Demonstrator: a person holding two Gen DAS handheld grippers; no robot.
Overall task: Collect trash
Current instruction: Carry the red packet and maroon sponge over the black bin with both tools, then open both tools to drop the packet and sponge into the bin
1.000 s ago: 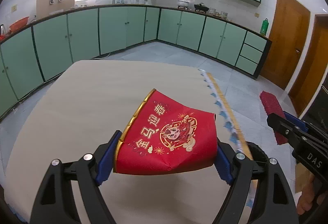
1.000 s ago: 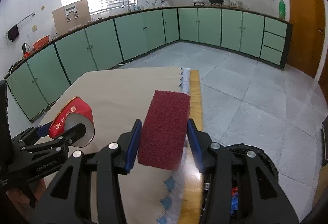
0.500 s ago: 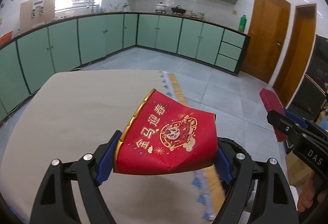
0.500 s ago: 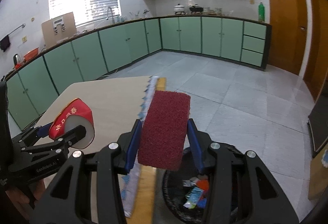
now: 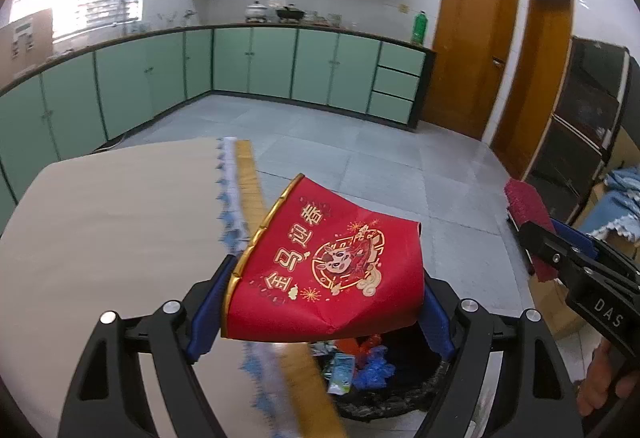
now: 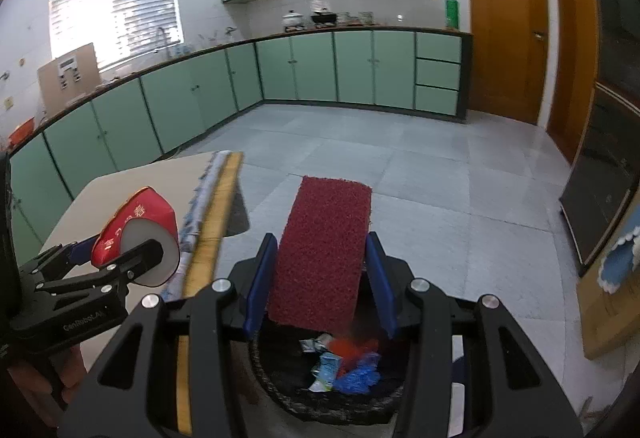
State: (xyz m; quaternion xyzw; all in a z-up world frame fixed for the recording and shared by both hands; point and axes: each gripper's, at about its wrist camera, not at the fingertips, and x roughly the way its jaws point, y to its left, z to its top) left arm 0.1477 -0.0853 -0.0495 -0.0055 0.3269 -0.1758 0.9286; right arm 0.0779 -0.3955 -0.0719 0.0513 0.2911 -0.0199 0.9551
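My left gripper [image 5: 320, 302] is shut on a crushed red paper cup [image 5: 332, 270] with gold print, held over the near rim of a black trash bin [image 5: 384, 398]. The cup also shows in the right wrist view [image 6: 136, 234]. My right gripper [image 6: 320, 278] is shut on a dark red scouring pad [image 6: 322, 250], held above the same bin [image 6: 332, 398], which holds several wrappers. The pad and right gripper show at the right of the left wrist view [image 5: 528, 213].
A table with a beige cloth [image 5: 112, 230] and a blue-fringed yellow edge [image 5: 248, 181] stands to the left of the bin. Green cabinets [image 6: 320, 69] line the far walls. Grey tiled floor [image 6: 440, 173] lies beyond. Wooden doors [image 5: 472, 37] and a dark cabinet [image 5: 580, 125] stand at the right.
Both grippers have swung right, off the table and over the trash bin, still holding the cup and the pad.
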